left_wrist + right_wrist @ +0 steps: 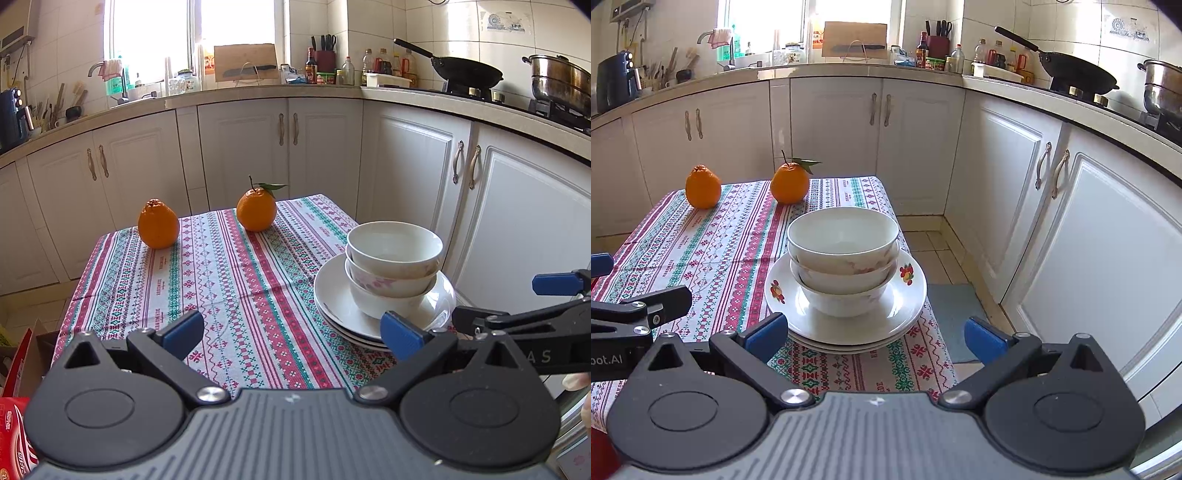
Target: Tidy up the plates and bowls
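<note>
Three white bowls (394,258) (843,254) are nested upright on a stack of white plates (334,301) (908,295) at the right side of the patterned tablecloth. The top plate has fruit prints on its rim. My left gripper (291,334) is open and empty, above the cloth just left of the stack. My right gripper (875,338) is open and empty, facing the stack from the near side, its jaws wider than the bowls. The right gripper also shows in the left wrist view (517,301), at the right of the plates.
Two oranges (159,229) (256,210) stand at the far side of the small table (221,266). White cabinets and a counter with a wok (469,72) and a pot surround the table. A red box (14,435) is at the lower left. The floor drops off right of the table.
</note>
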`<act>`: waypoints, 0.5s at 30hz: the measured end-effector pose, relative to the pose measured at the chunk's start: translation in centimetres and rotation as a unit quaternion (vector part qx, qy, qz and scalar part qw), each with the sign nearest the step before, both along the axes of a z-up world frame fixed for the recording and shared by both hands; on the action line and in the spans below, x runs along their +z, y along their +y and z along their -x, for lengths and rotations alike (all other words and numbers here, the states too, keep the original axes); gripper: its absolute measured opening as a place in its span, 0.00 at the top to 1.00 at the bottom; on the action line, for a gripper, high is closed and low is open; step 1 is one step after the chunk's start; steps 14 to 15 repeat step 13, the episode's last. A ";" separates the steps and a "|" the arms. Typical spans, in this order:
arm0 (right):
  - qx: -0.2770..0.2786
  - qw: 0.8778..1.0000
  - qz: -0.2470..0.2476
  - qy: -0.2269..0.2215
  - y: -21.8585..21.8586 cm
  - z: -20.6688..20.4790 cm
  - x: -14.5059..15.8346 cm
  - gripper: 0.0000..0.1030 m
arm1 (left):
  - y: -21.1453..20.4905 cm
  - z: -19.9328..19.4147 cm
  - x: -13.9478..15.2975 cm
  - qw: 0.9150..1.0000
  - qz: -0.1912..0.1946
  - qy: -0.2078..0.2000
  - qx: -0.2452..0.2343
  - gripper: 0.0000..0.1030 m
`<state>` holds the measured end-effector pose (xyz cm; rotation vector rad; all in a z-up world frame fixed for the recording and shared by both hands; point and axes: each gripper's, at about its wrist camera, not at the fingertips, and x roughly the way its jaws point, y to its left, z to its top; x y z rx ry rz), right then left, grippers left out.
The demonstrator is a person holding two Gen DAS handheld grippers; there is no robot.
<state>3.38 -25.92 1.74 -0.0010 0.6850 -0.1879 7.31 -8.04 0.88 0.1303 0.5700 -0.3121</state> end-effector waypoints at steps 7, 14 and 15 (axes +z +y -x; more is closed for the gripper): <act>-0.001 1.000 0.003 -0.001 0.1 0.0 0.0 0.00 | 0.0 0.0 0.0 1.000 -0.001 0.001 0.002 0.02; -0.002 1.000 0.007 -0.001 0.2 -0.1 0.0 0.00 | 0.0 -0.1 0.0 1.000 -0.001 0.002 0.005 0.02; -0.002 1.000 0.007 -0.001 0.2 -0.1 0.0 0.00 | 0.0 -0.1 0.0 1.000 -0.001 0.002 0.005 0.02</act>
